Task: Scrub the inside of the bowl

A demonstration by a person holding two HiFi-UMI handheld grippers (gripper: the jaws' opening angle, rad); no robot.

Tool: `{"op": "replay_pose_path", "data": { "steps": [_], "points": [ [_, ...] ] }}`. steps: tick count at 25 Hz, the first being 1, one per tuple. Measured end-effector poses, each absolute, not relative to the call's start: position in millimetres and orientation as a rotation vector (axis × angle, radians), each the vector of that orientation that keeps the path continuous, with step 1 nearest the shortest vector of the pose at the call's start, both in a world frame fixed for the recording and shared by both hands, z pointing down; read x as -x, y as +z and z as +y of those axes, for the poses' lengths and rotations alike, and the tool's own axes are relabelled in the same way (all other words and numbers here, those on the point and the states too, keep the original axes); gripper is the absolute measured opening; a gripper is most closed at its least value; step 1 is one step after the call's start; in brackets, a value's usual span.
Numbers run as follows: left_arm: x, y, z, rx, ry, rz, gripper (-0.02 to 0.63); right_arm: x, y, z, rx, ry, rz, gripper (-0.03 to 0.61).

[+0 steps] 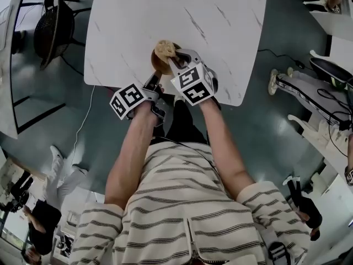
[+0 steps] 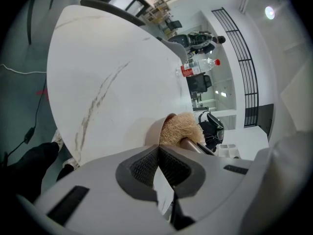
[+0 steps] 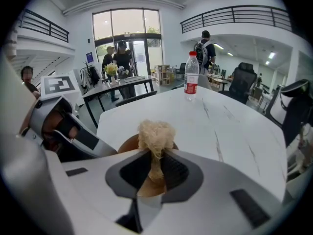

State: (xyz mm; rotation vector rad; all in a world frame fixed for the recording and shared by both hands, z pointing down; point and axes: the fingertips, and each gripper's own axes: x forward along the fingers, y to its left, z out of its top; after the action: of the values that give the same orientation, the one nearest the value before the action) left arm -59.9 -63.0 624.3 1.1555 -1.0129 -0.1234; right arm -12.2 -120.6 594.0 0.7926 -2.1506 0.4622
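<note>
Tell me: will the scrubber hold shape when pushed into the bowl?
Probably not: the scrubber is a loose fibre tuft, pinched narrow where the right claw grips it, so it should squash rather than stay stiff. Airy strands suggest it is light. Rough fibres look unlikely to slip.

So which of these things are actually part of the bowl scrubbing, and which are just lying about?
In the job:
bowl
fibre scrubber, clamped in the right gripper
left gripper, shut at the bowl's near edge

Just lying about:
water bottle on the table
black chair on the floor
</note>
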Motion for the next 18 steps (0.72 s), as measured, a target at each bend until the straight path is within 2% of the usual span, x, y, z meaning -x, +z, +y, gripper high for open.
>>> {"op": "replay_pose_path", "data": {
  "steps": [18],
  "points": [
    [58, 623, -67, -1.12, -0.182, -0.992, 0.006, 28, 593, -101, -0.703, 0.47, -2.18, 0.069]
  ]
}}
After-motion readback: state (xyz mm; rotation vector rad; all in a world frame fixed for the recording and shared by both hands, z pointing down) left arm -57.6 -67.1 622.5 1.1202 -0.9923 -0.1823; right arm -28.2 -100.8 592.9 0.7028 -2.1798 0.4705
